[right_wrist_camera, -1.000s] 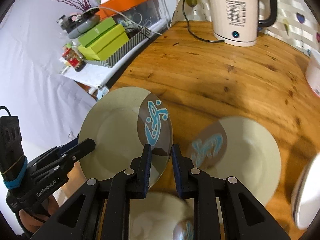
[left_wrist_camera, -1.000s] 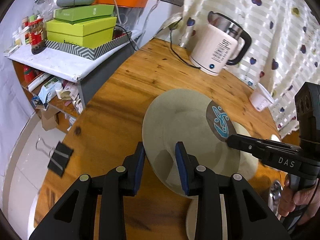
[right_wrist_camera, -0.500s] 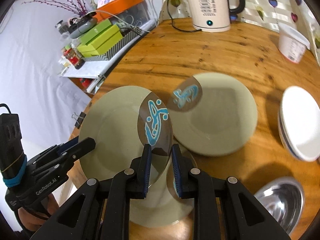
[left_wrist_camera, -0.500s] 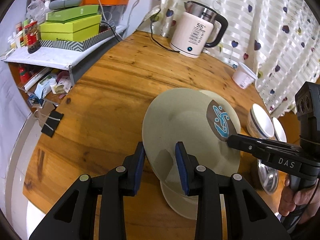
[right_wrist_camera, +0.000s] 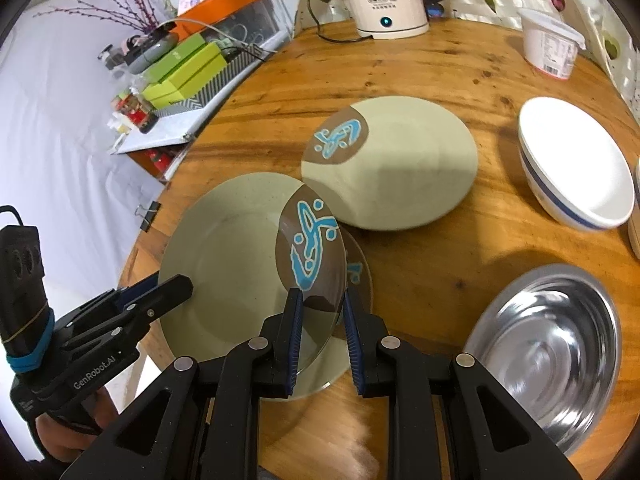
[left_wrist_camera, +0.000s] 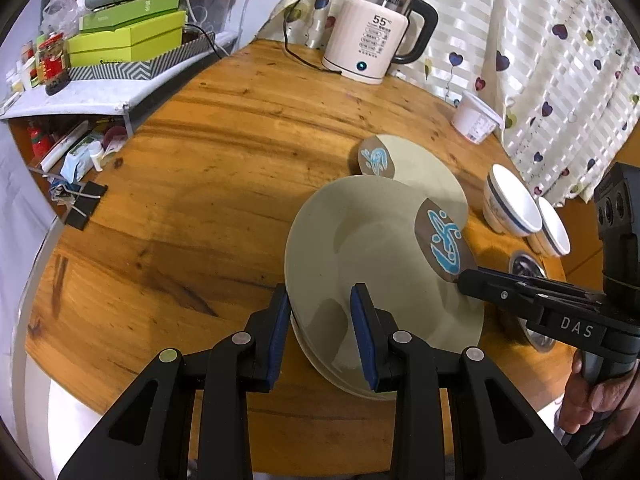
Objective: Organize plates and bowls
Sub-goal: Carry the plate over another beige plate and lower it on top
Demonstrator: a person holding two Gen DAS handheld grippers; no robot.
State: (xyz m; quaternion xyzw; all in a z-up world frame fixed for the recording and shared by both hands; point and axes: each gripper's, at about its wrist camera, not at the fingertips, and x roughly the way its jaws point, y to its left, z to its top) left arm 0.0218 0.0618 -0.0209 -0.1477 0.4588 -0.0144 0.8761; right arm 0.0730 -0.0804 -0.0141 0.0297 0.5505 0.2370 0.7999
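You have carried the held plate (left_wrist_camera: pixel 380 264) across the worktop (left_wrist_camera: pixel 208 168) over the last second: it hung over bare wood near the edge a moment back, and it now sits over a second plate (right_wrist_camera: pixel 352 276) of the same pattern lying flat beneath it, whose rim peeks out at the lower right in the right wrist view. A third matching plate (right_wrist_camera: pixel 400 168) lies just beyond, close to the held one but not under it. By my reading you are lined up to stack (the lower plate looks like the landing spot), so what remains is to set it down.

Your left tongs (left_wrist_camera: pixel 320 320) pinch the near rim of the held plate, jaws partly closed with the rim between the blue pads. Your right tongs (right_wrist_camera: pixel 320 320) clamp the opposite rim at the brown patch with the blue fish, jaws drawn narrow on it. Neither grip has changed width. The plate rides tilted, clear of the worktop.

The two white bowls (left_wrist_camera: pixel 516 208) and the steel bowl (right_wrist_camera: pixel 548 344) sit off to the right, untouched.
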